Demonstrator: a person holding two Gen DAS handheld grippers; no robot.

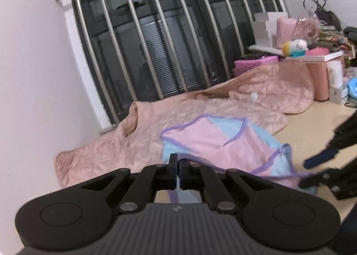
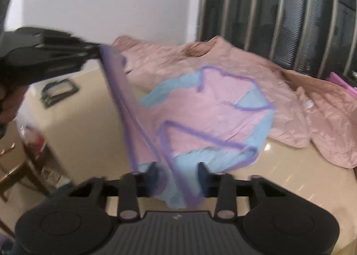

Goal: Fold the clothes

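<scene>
Two grippers: both work one garment (image 2: 214,107), a pink and blue piece with purple trim, which lies partly on the beige desk (image 2: 296,179) and partly on a pink quilt (image 1: 107,143).
Left gripper (image 1: 178,161): its jaws are pressed together on the purple hem, and a strip of cloth runs down between them and out below.
Right gripper (image 2: 178,171): its jaws stand apart, with a bunch of blue cloth and purple trim lying in the gap; nothing is pinched here yet.
Garment's place: most of it is spread ahead of the right jaws, while one edge rises taut from just in front of them up and leftward to the left gripper.
Half-grip risk: if the left side lifts further before the right jaws close, I judge the loose corner will slide out of the gap and the fold line will run crooked.
Bunching risk: the cloth between the right jaws looks gathered, so closing now may catch two layers or a twisted hem; the fold would then carry a lump.
Quilt risk: the far part of the garment rests on the quilt, so a hard pull may drag the quilt along or wrinkle the cloth.
Edge risk: the near corner hangs close to the desk's front, and slack could let it drop over.
Blur: both views are smeared, so the exact hold on the hem is hard to confirm.
</scene>
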